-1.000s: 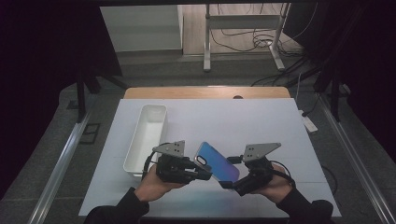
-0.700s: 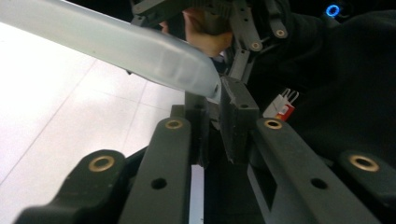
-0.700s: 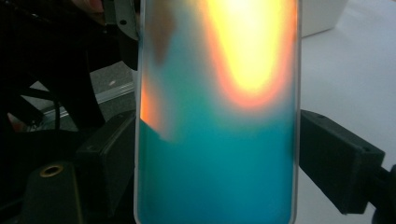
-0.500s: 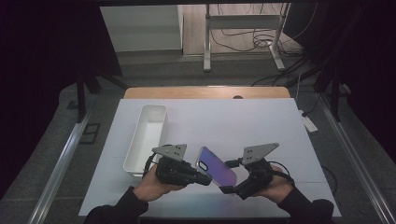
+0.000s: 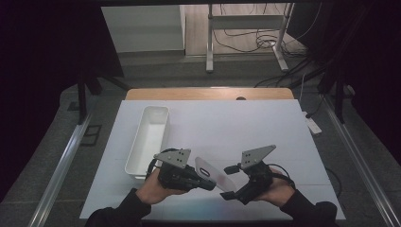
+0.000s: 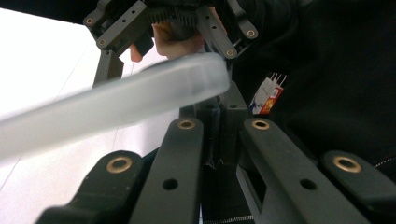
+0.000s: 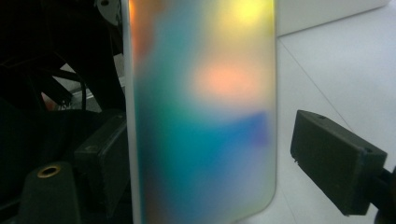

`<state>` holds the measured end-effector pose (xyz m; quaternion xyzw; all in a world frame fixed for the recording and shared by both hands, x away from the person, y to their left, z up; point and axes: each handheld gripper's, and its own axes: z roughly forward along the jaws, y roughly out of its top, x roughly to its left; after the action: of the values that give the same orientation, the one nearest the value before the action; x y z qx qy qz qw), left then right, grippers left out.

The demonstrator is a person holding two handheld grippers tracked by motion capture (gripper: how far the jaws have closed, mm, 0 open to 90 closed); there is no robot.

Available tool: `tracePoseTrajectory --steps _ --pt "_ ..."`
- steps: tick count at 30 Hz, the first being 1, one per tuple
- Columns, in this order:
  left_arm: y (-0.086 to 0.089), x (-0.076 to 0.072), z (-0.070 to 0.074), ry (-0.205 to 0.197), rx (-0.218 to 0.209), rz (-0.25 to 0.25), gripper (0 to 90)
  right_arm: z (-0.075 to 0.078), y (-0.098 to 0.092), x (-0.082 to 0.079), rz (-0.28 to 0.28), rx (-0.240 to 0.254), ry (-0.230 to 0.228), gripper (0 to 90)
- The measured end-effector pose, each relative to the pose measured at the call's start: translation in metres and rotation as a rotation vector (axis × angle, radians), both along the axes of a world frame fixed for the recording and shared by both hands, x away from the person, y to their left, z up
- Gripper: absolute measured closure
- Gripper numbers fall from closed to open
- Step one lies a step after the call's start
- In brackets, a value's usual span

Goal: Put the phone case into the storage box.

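My left tongs [image 5: 208,178] and right tongs [image 5: 230,182] meet over the near part of the white worktop [image 5: 265,127], with a translucent phone case [image 5: 215,173] between them. In the high view the case is a pale, rounded slab with a dark camera cut-out, held off the worktop and tilted, its long axis running from upper left to lower right.

Left tongs: the jaws have just been closing and now stand together, clamped on the left part of the case beside the cut-out. In the left gripper view the case [image 6: 116,102] crosses the picture as a frosted bar above my two black jaws, its rounded end toward the right.

Right tongs: the jaws stand apart, one on each side of the case's right end. In the right gripper view the case [image 7: 201,116] stands upright between them, showing iridescent colours; the left jaw lies just beside or against its edge, I cannot tell which, and the right jaw is clear of it.

A white oblong tray [image 5: 140,156] sits on the worktop to the left, beside my left hand [image 5: 151,187].
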<state>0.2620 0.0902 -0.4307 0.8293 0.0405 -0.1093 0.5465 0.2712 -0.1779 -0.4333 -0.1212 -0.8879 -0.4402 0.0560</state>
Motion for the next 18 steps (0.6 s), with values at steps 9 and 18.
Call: tracePoseTrajectory --steps 9,18 --pt "-0.0005 0.0009 -0.0003 0.002 0.049 0.046 88.3 -0.0008 -0.0005 0.0005 -0.041 -0.025 -0.019 11.9" --pt "0.0001 0.0017 0.0006 -0.006 0.093 0.090 88.3 -0.0032 -0.0006 0.0007 -0.090 -0.068 -0.032 6.4"
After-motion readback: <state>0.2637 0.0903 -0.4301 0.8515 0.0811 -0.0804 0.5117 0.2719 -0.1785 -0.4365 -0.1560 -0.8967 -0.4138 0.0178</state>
